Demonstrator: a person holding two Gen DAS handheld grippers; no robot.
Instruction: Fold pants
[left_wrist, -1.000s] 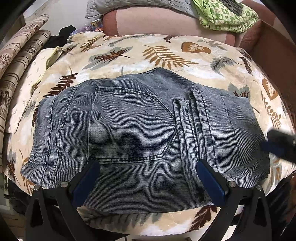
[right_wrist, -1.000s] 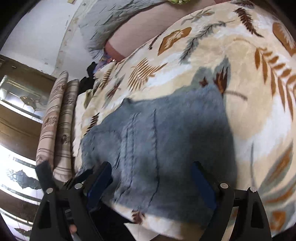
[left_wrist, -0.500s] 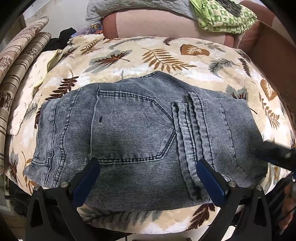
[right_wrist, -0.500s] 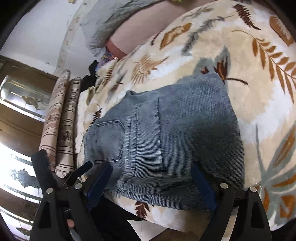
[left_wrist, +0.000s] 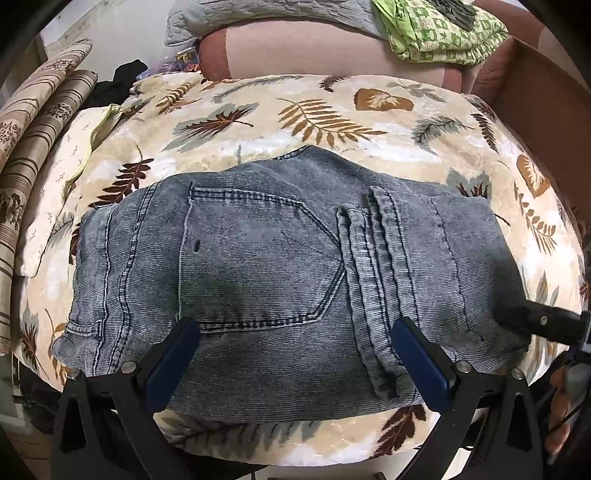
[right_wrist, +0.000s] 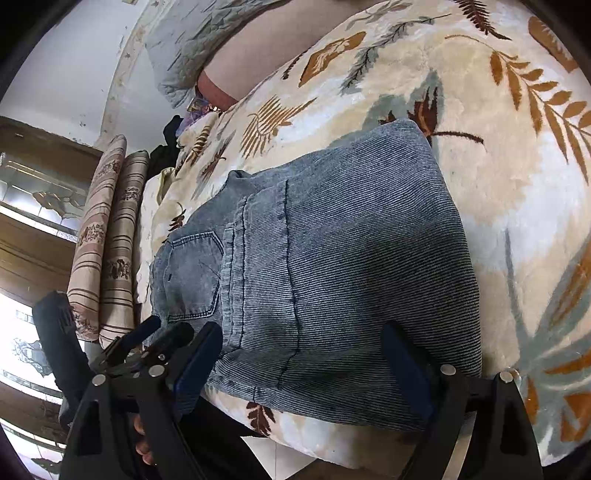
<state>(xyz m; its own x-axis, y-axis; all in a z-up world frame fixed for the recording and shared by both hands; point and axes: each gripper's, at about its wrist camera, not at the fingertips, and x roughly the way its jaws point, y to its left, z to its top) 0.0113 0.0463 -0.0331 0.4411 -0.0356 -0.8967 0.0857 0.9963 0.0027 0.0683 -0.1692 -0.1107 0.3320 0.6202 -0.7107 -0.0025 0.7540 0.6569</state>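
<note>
Grey-blue jeans (left_wrist: 280, 266) lie folded into a flat rectangle on a leaf-patterned blanket (left_wrist: 332, 122), back pocket up, leg hems folded across the right half. My left gripper (left_wrist: 295, 354) is open and empty, hovering over the jeans' near edge. My right gripper (right_wrist: 303, 362) is open and empty over the jeans (right_wrist: 332, 266) at their right end; one of its fingers shows at the right edge of the left wrist view (left_wrist: 535, 325). The left gripper also shows at the lower left of the right wrist view (right_wrist: 147, 350).
Striped rolled cushions (left_wrist: 33, 129) lie at the left. A pink bolster (left_wrist: 314, 48), a grey quilt and a green patterned cloth (left_wrist: 439, 29) sit at the back. A brown wooden board (left_wrist: 535, 110) borders the right. The blanket's front edge drops off just below the grippers.
Both grippers have drawn back slightly from the jeans. The right wrist view has sharpened from blurred to steady and shows more of the jeans. The jeans lie still.
</note>
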